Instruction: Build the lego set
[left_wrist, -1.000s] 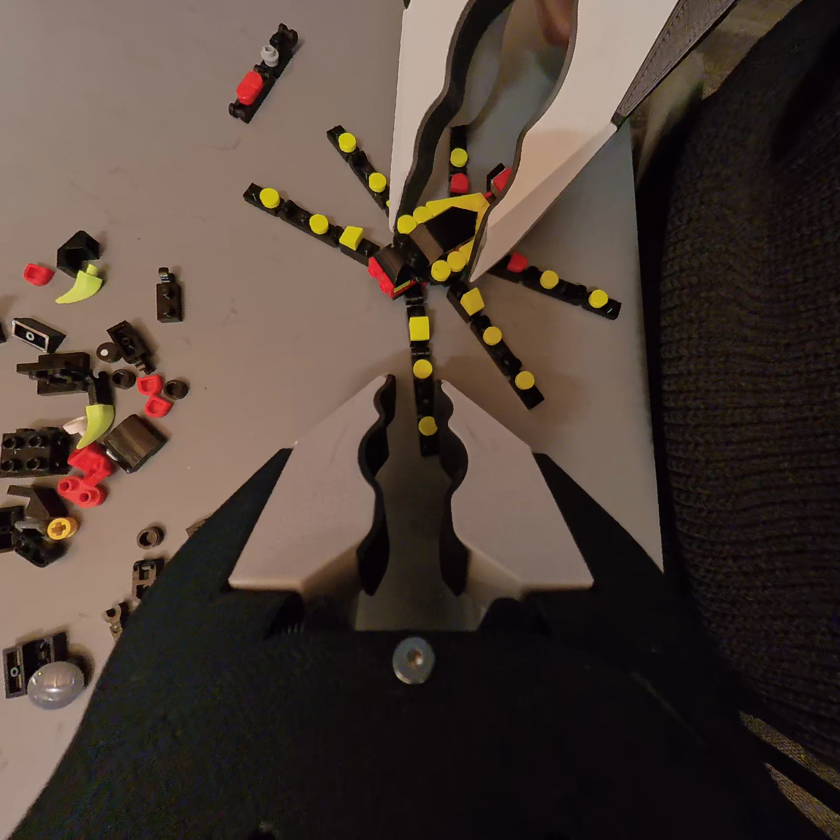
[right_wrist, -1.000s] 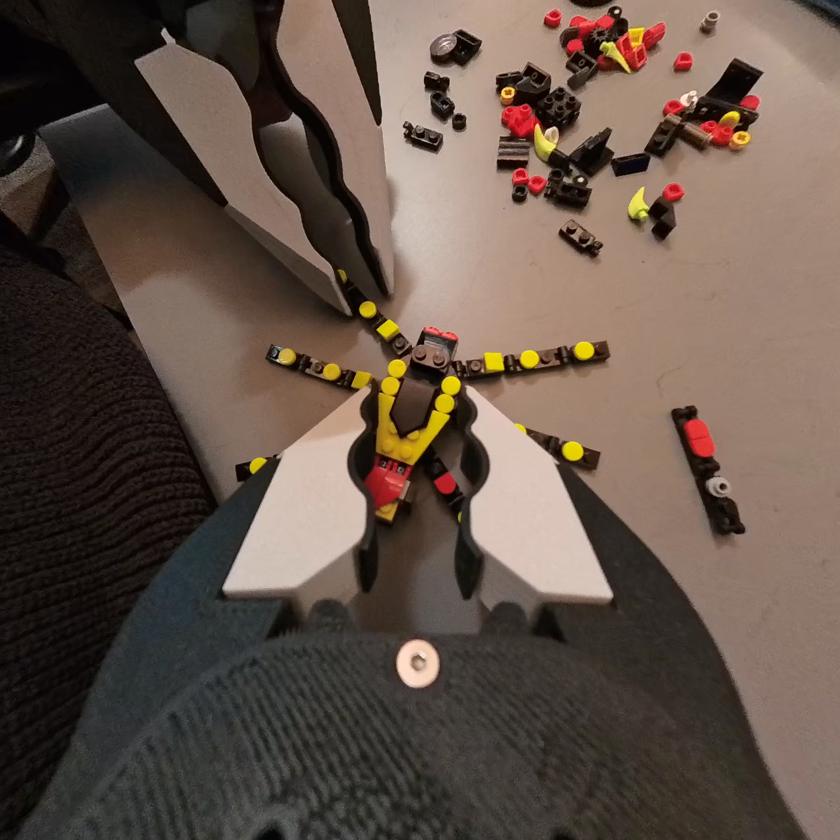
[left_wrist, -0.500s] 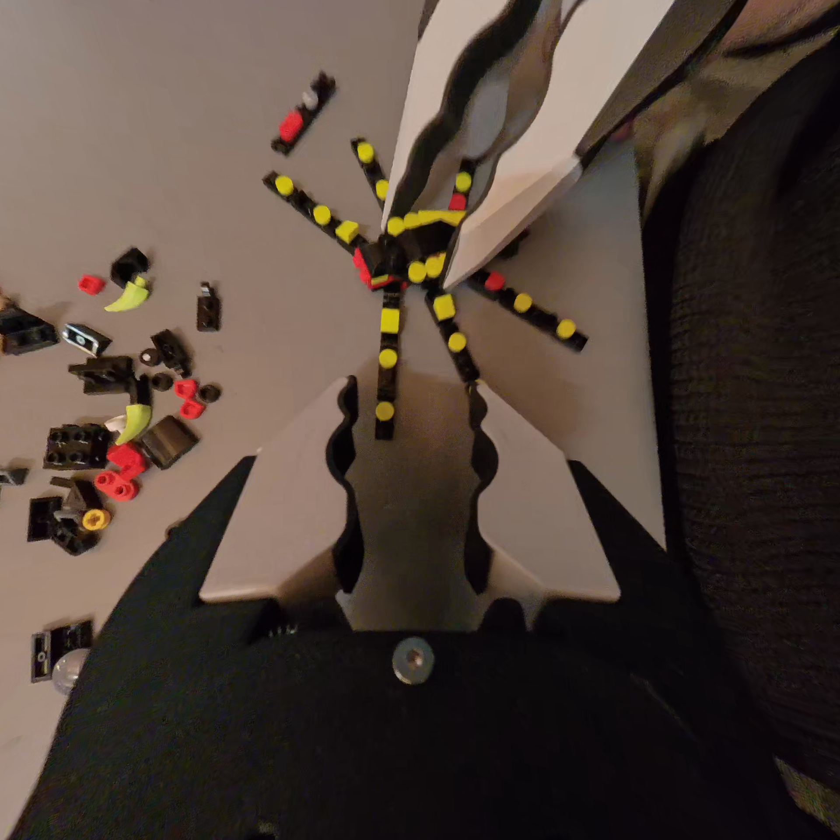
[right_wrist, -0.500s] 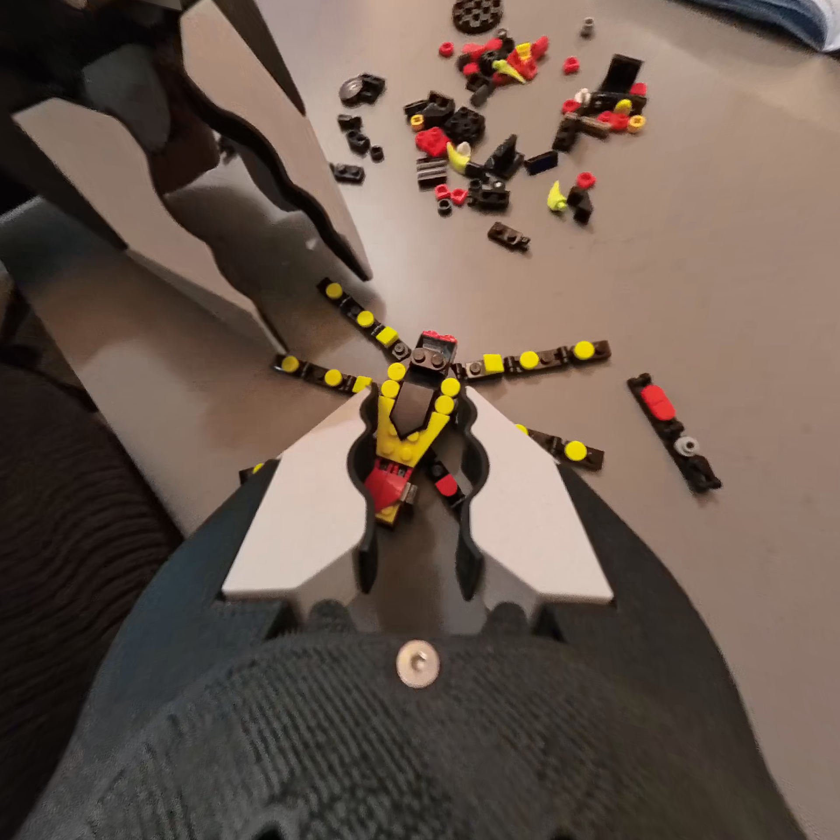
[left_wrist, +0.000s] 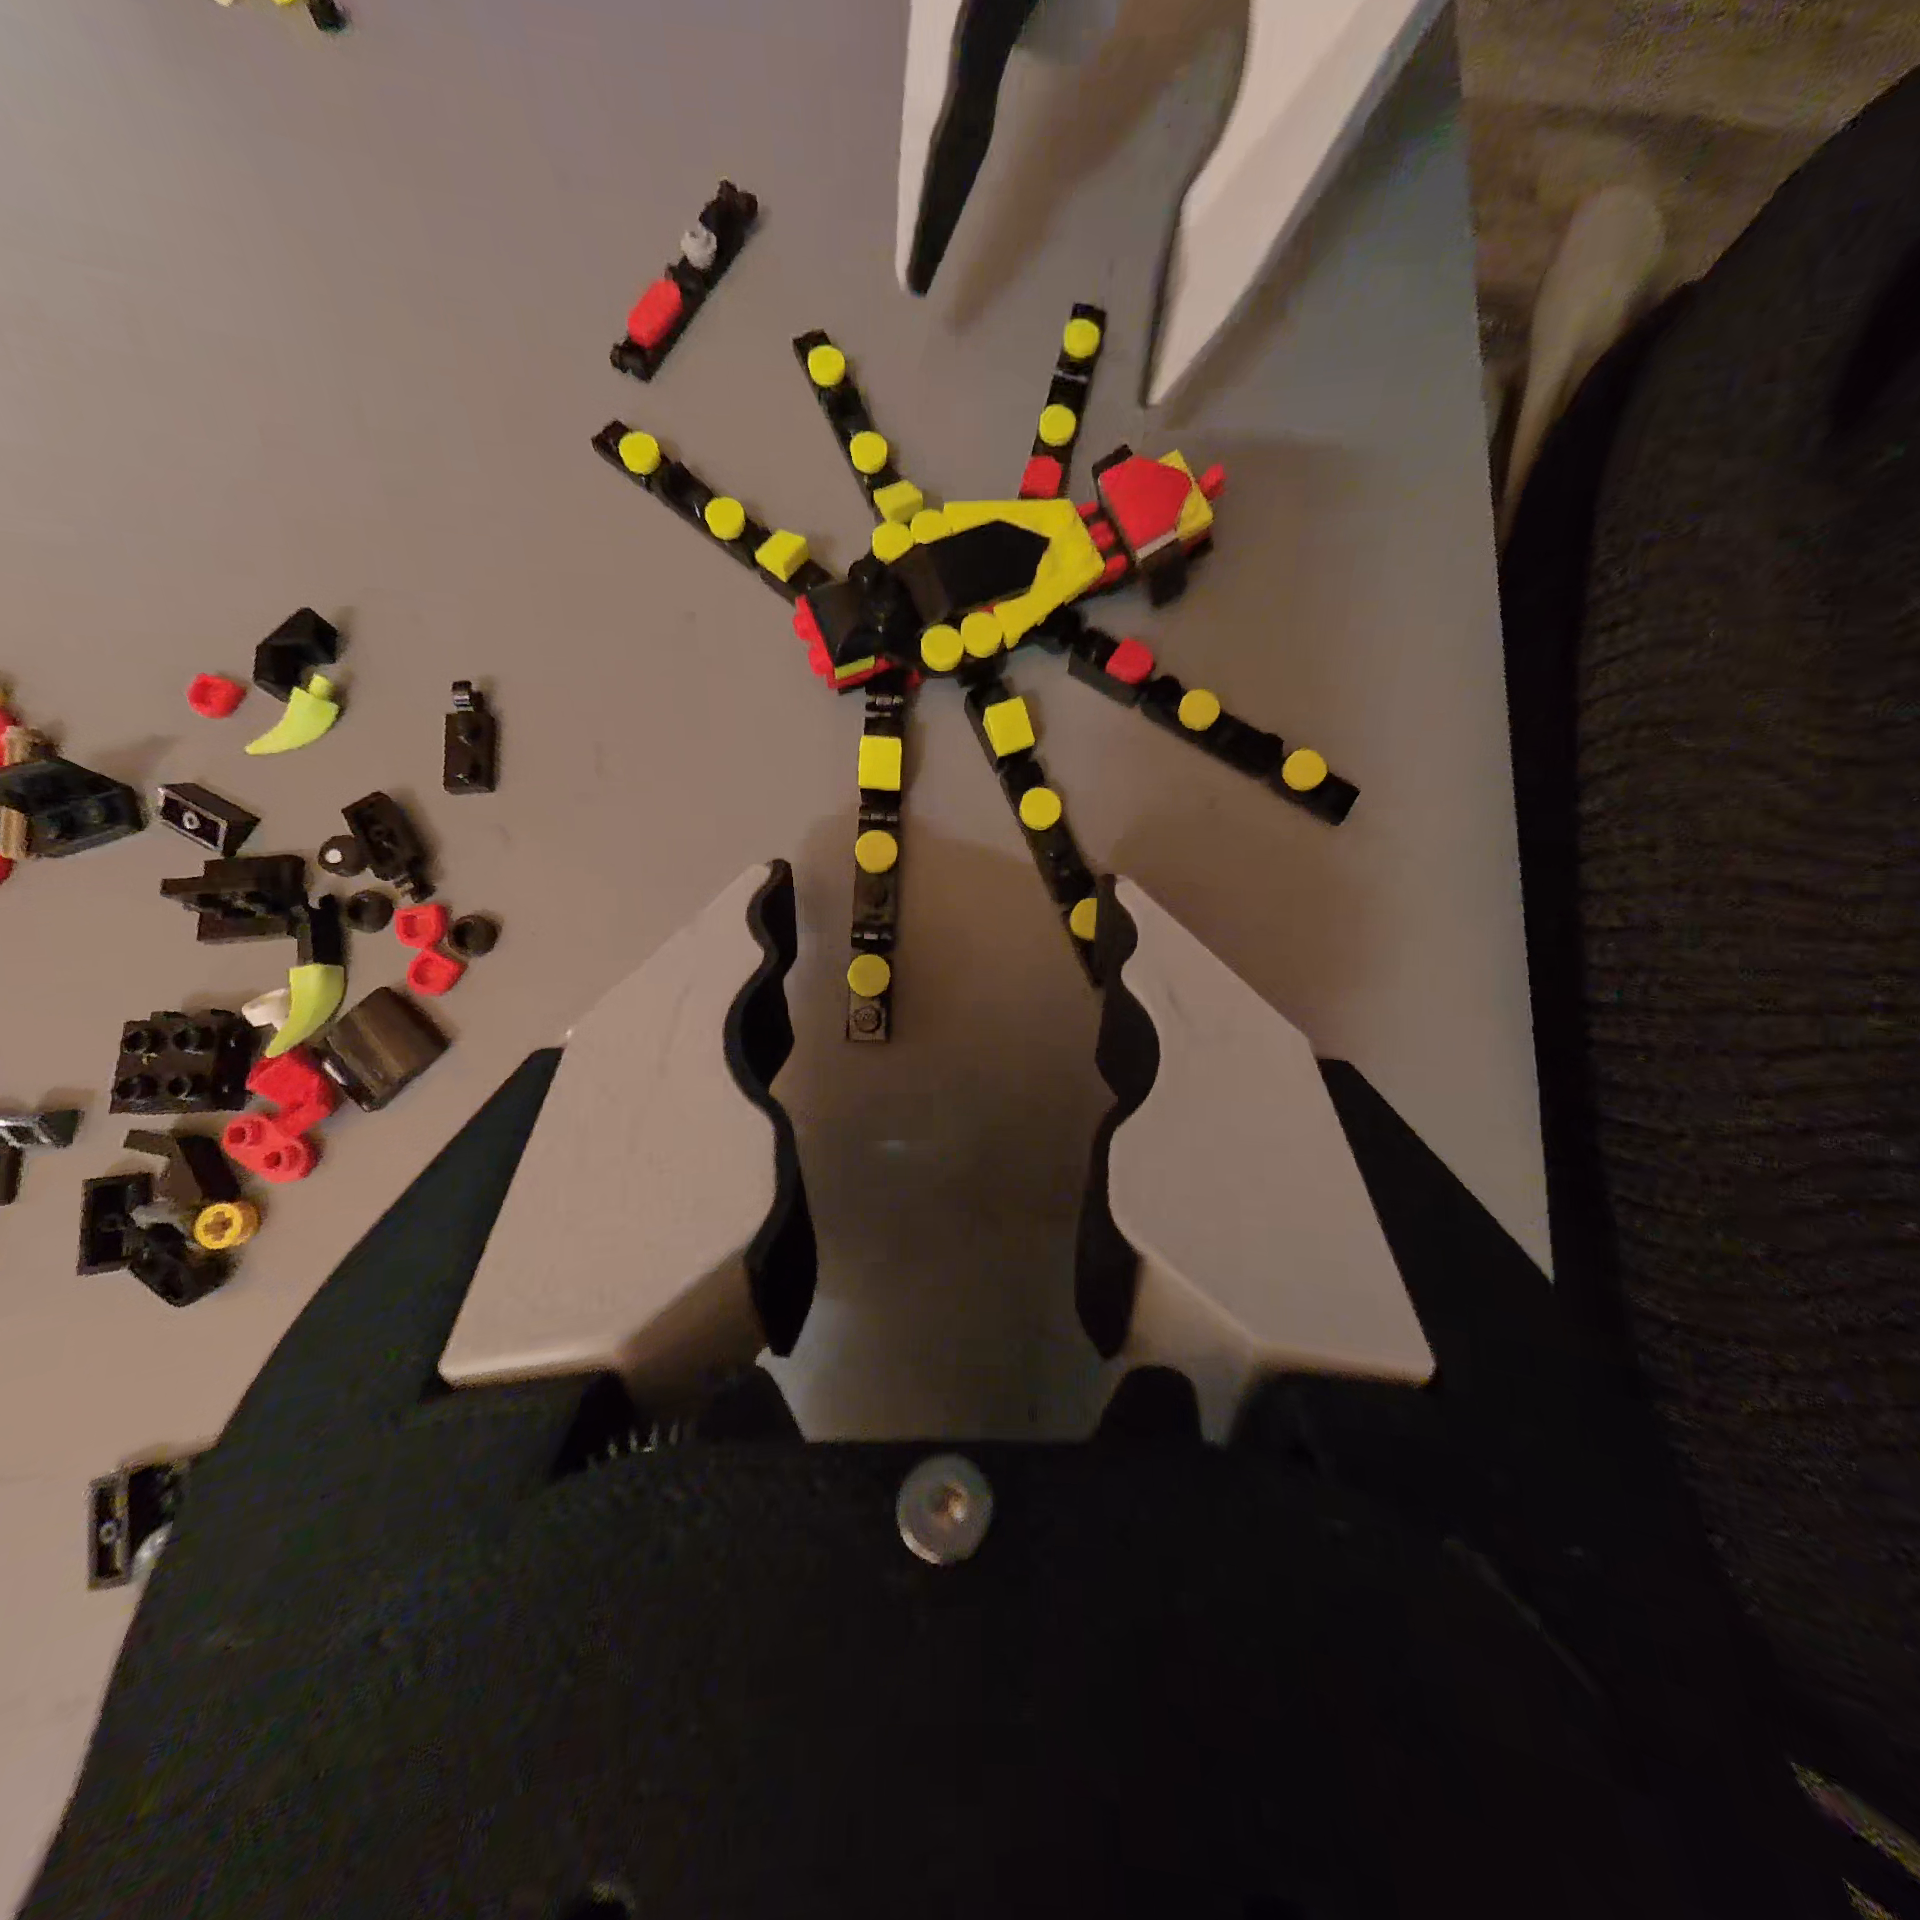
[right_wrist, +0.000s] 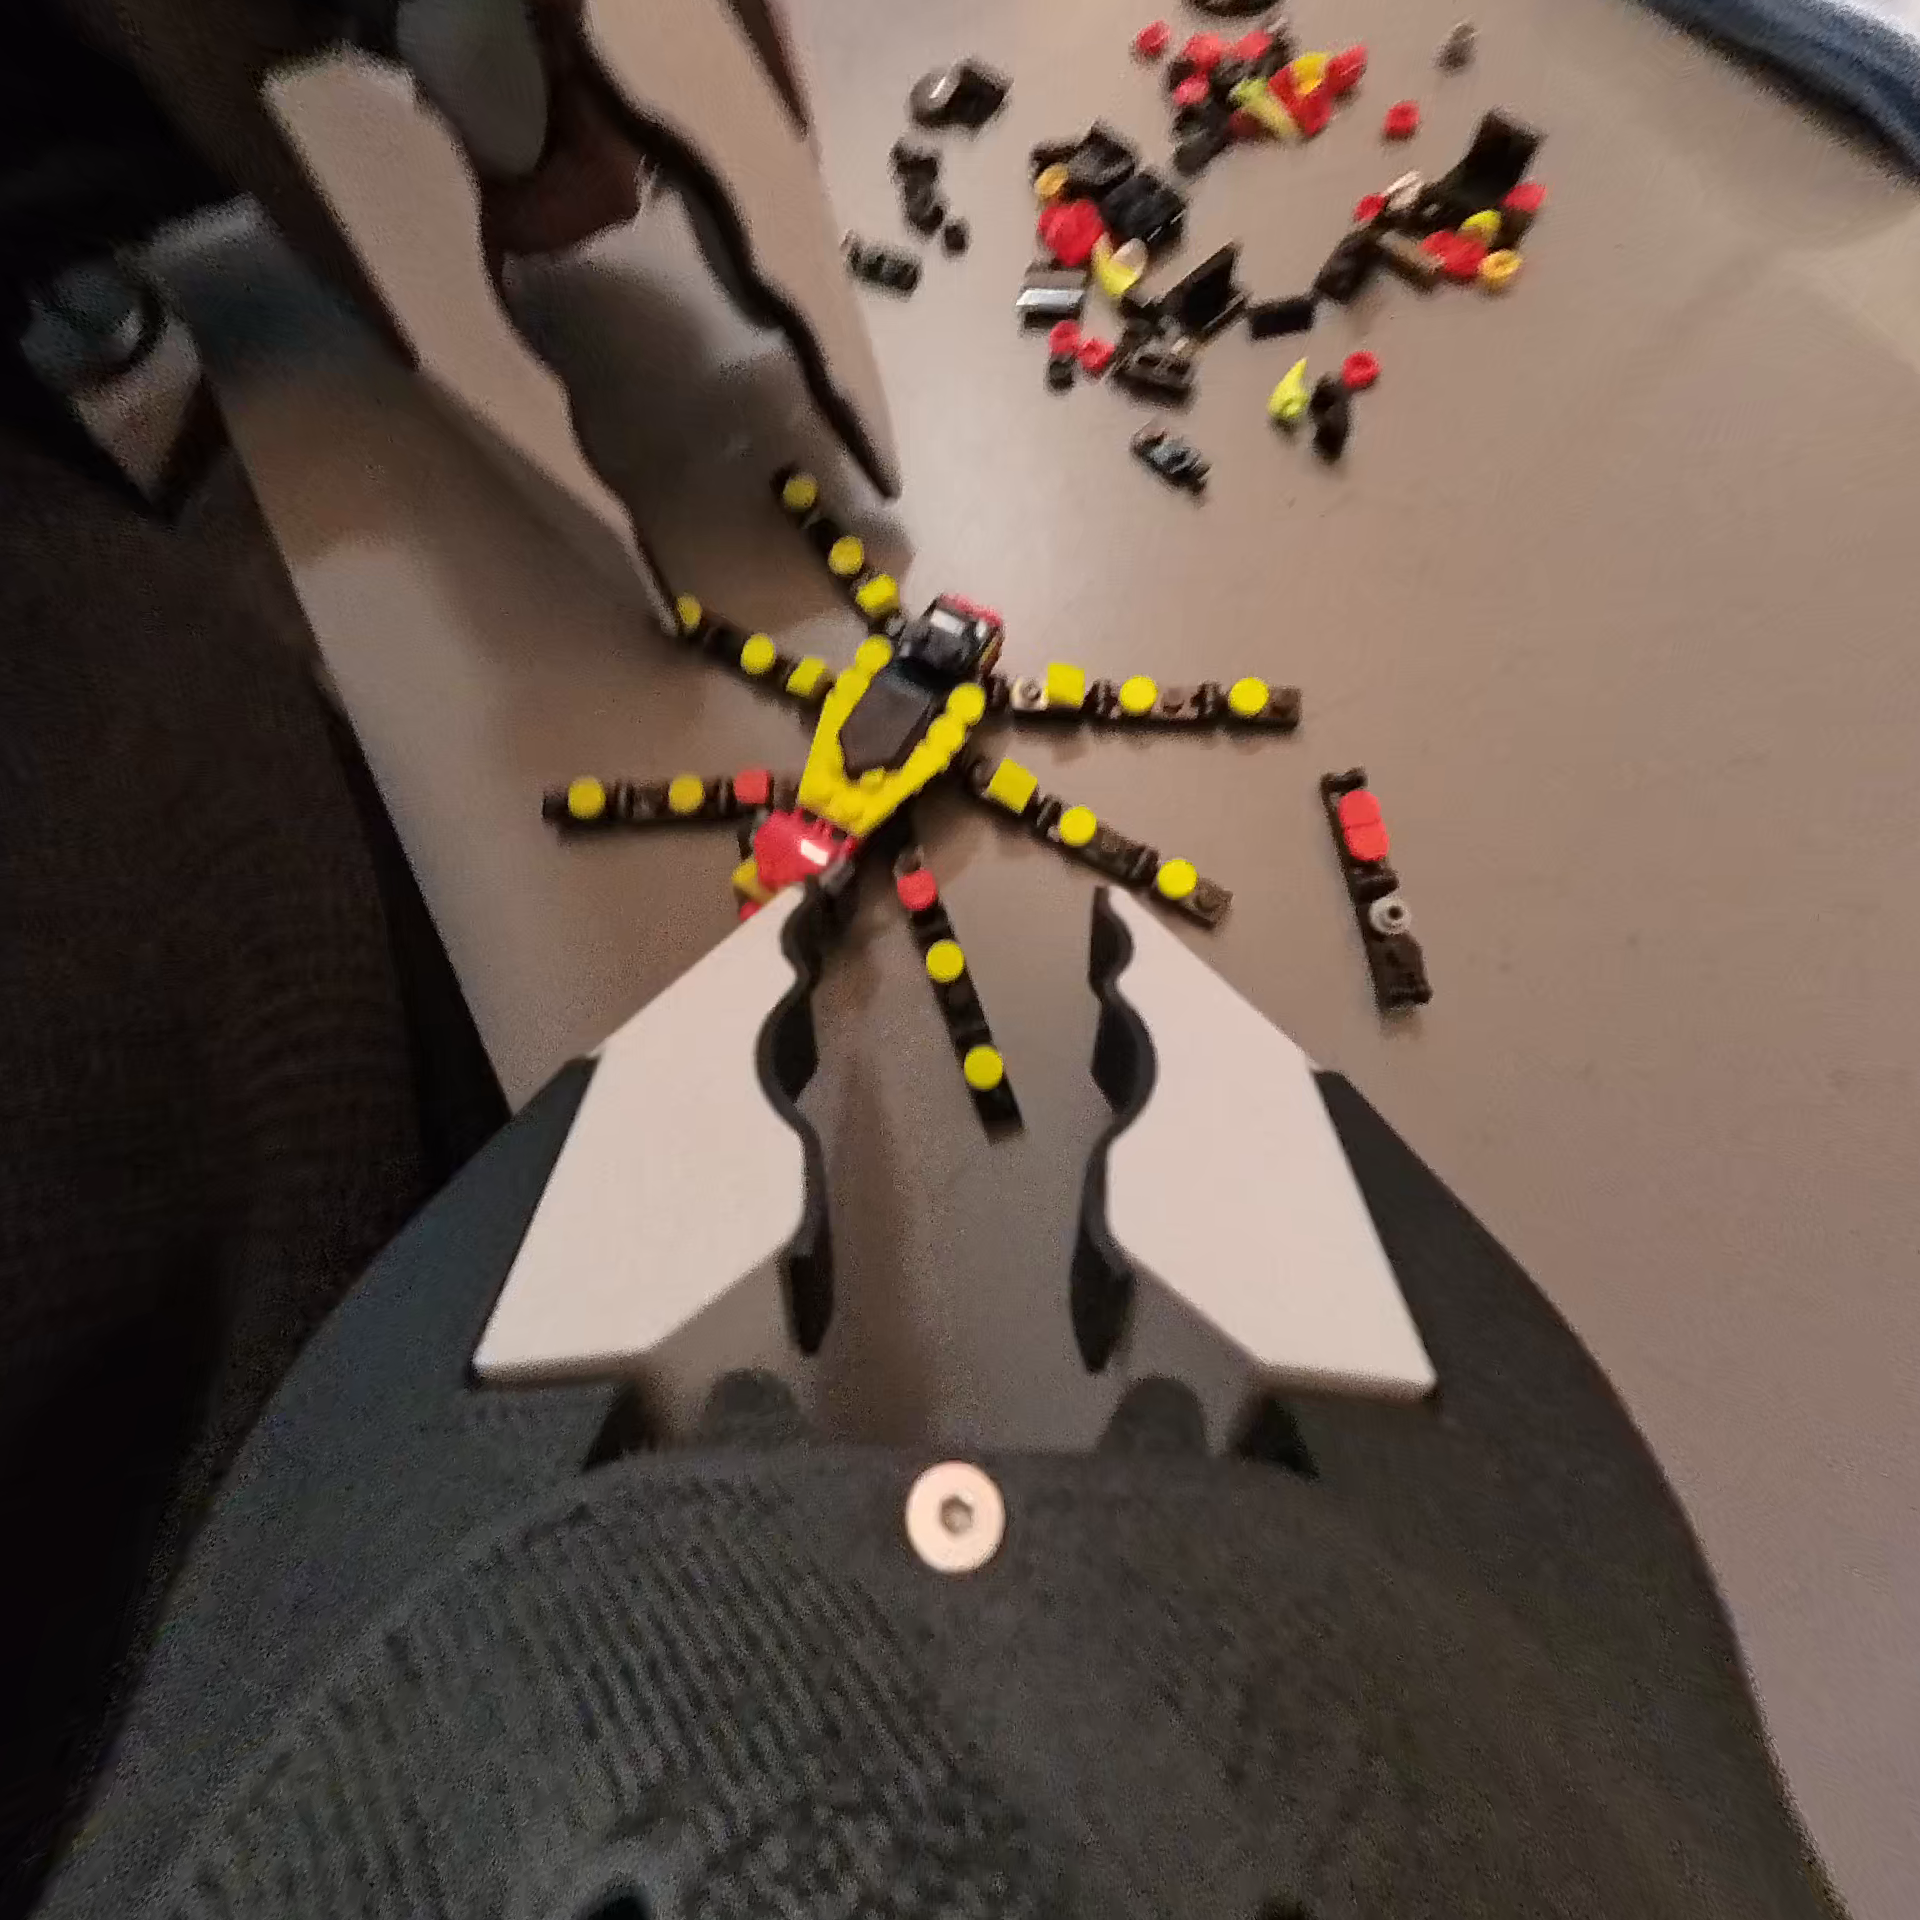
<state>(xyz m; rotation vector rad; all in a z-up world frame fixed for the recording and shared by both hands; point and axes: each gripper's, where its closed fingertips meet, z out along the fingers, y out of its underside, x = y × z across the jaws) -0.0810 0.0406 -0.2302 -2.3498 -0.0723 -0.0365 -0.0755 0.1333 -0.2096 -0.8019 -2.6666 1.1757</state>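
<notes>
A lego spider (left_wrist: 987, 582) with a yellow and black body, a red tail and several black legs with yellow studs lies flat on the grey table. It also shows in the right wrist view (right_wrist: 883, 727), blurred. My left gripper (left_wrist: 940, 894) is open and empty, its tips above the ends of two legs. My right gripper (right_wrist: 940, 914) is open and empty just behind the red tail, and it shows at the top of the left wrist view (left_wrist: 1039, 301). A loose black leg with a red piece (left_wrist: 681, 286) lies apart, right of the spider in the right wrist view (right_wrist: 1371, 883).
A pile of loose black, red and lime pieces (left_wrist: 249, 966) lies on the table's left part, and far right in the right wrist view (right_wrist: 1247, 229). The table edge (left_wrist: 1496, 727) runs close past the spider. A person's dark knit clothing (left_wrist: 1725, 831) lies beyond it. The tips of one gripper are about 10 cm away from the tips of the other.
My right gripper has opened, let go of the spider's body and pulled back. My left gripper has opened, released the leg and drawn back. The spider now lies free on the table.
</notes>
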